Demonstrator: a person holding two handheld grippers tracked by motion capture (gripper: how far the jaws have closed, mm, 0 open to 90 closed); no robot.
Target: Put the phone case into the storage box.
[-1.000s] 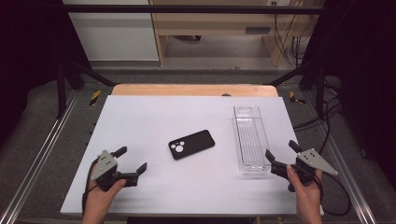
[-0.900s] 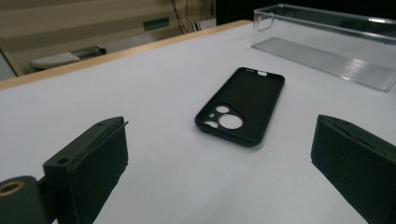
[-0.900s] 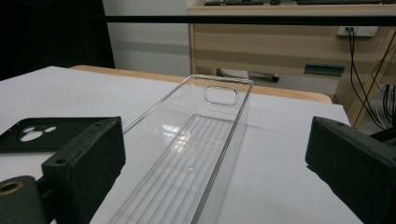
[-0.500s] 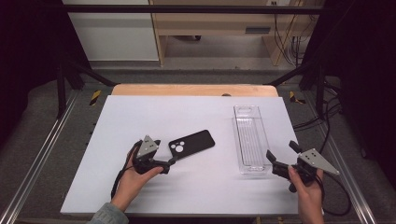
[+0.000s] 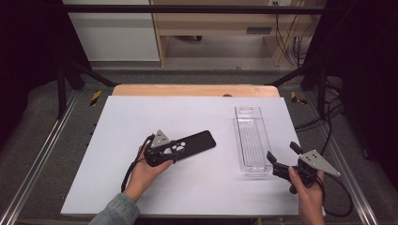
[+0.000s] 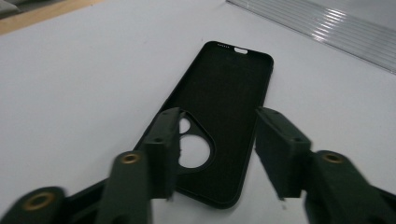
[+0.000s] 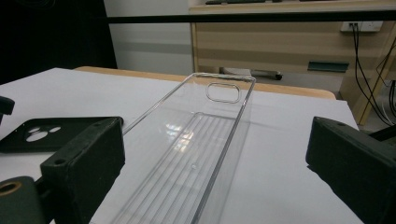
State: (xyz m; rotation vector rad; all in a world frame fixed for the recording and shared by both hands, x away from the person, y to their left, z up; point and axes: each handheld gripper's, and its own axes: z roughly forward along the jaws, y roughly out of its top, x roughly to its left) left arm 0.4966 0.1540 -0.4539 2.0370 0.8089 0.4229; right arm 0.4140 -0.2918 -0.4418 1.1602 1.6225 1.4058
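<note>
Left gripper view: left gripper [image 6: 215, 154] w/ jaws spread wide, one each side of the camera-cutout end of the black phone case [image 6: 219, 112]. Neither jaw clearly pressing the case edges; contact hard to judge from this angle. Jaw bases blurred and cut off at bottom of frame. Case lies flat on the white table [image 6: 70, 84], inner side up, near corner hidden behind the left-hand jaw. Ribbed strip at top right corner is the clear tray [image 6: 327, 28], cut off by the frame.

High view: left gripper [image 5: 174, 151] sits over the case's near-left end, grey plate on top, so cutouts partly covered. Phone case [image 5: 199, 142] is about mid-table; long axis runs diagonal, cutout end toward the person's left, other end toward far right, pointing at the tray. Tray [image 5: 252, 138] lies lengthwise away from the person, near the right edge of the table [image 5: 141, 112], well apart from the case.

Right gripper [image 5: 284, 156] held just beside the tray's near end, jaws wide, holding nothing. Right gripper view: right gripper [image 7: 215, 163] jaws frame the tray [image 7: 196, 140]; case [image 7: 42, 133] at left, partly hidden by a jaw.
</note>
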